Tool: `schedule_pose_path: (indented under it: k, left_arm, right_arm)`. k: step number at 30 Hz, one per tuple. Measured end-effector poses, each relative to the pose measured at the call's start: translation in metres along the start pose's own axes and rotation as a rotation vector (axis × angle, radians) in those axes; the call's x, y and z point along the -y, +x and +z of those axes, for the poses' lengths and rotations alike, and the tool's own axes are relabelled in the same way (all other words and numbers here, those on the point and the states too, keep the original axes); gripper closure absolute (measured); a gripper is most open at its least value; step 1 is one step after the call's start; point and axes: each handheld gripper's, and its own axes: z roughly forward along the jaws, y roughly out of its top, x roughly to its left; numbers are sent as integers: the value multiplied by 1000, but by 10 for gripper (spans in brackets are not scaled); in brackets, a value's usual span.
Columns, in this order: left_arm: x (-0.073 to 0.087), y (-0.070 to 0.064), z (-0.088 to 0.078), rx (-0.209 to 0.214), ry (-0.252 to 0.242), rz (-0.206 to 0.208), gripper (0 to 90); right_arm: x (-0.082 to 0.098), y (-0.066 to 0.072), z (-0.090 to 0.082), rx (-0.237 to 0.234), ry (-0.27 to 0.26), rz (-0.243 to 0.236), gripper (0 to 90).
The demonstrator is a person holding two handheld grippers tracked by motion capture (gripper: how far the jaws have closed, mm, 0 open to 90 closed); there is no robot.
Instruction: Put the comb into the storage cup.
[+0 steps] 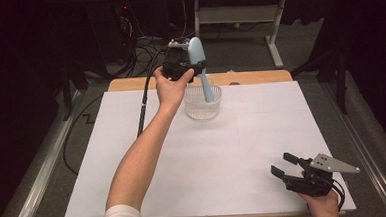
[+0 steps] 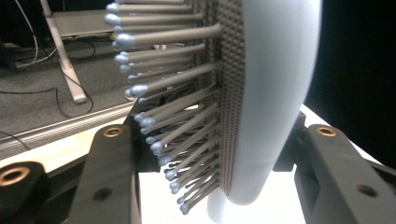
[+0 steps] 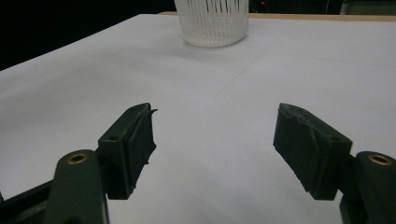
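While the left gripper (image 1: 195, 67) clamps its jaws on a pale blue hairbrush (image 1: 199, 68), the brush stands upright, handle down inside a clear ribbed cup (image 1: 203, 108) at the table's (image 1: 243, 151) far edge. Bristles (image 2: 173, 116) face sideways. Right gripper (image 1: 283, 166) rests near the front corner, jaws apart, holding nothing.

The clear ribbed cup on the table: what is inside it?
The handle end of the light blue hairbrush stands inside the clear ribbed cup, while the left gripper holds the brush near its head. The cup's bottom cannot be made out.
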Motion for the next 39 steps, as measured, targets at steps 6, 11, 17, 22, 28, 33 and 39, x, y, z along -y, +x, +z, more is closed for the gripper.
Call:
schedule_pose_path:
  k: [6,11,17,22,28,33,39]
  left_arm:
    - [4,1,8,-16,32,4,496]
    - [7,1,15,-16,56,2,495]
    - [12,-1,23,-22,69,20,495]
    - [20,-1,29,-45,91,36,493]
    - [24,2,32,-49,105,36,492]
    - [26,0,35,-52,114,40,492]
    - [29,-3,41,-52,117,39,491]
  right_arm:
    - [0,0,0,1,1,0,292]
    - [0,0,1,-7,5,-4,297]
    - [1,0,2,-13,13,-3,298]
    - [1,0,2,-12,17,-3,298]
    - [1,0,3,-10,17,-3,298]
    - [1,0,4,-14,27,-2,298]
    - [0,3,3,-8,22,-24,300]
